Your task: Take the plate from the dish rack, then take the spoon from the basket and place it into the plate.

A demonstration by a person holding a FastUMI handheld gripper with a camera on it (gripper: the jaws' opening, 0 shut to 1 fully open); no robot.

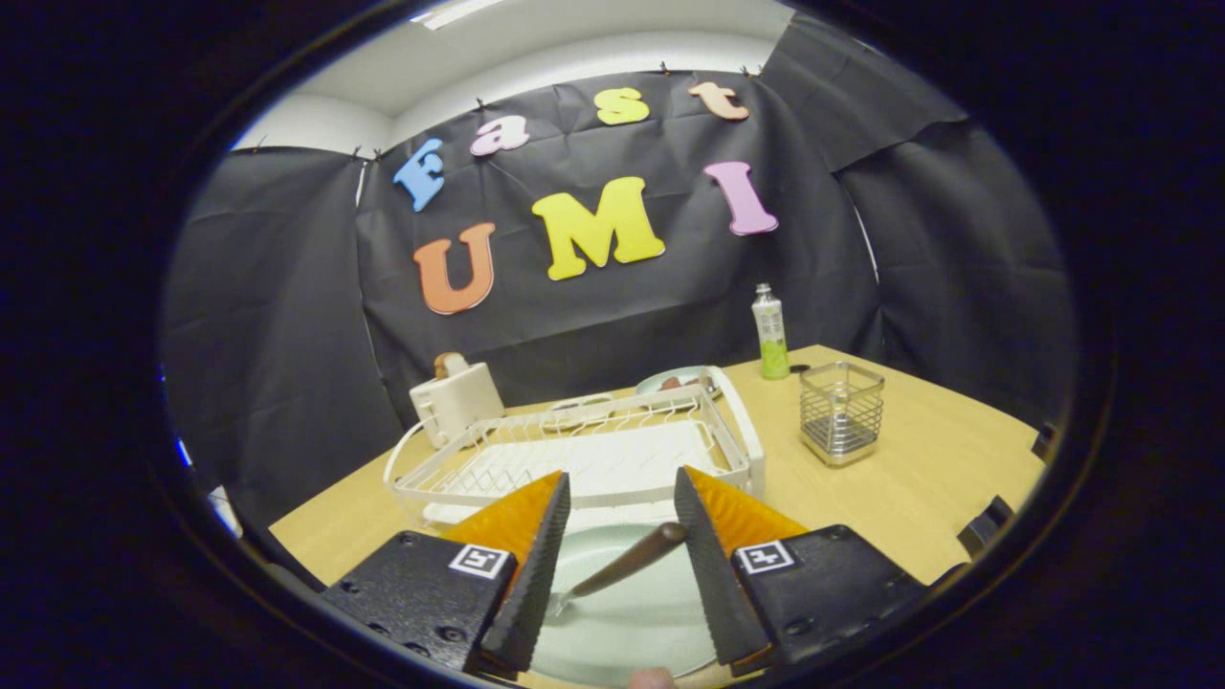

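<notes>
A spoon (pixel 627 565) is seen lying slantwise on the plate (pixel 622 622) at the table's near edge, between the gripper's (pixel 620 507) parted, released fingers, its handle angled toward one finger.

A pale green plate (pixel 622 612) lies flat on the wooden table, just in front of the white wire dish rack (pixel 584 450). A spoon (pixel 627 565) with a dark brown handle lies in the plate, handle angled up to the right. A wire basket (pixel 840 411) stands upright right of the rack.
</notes>
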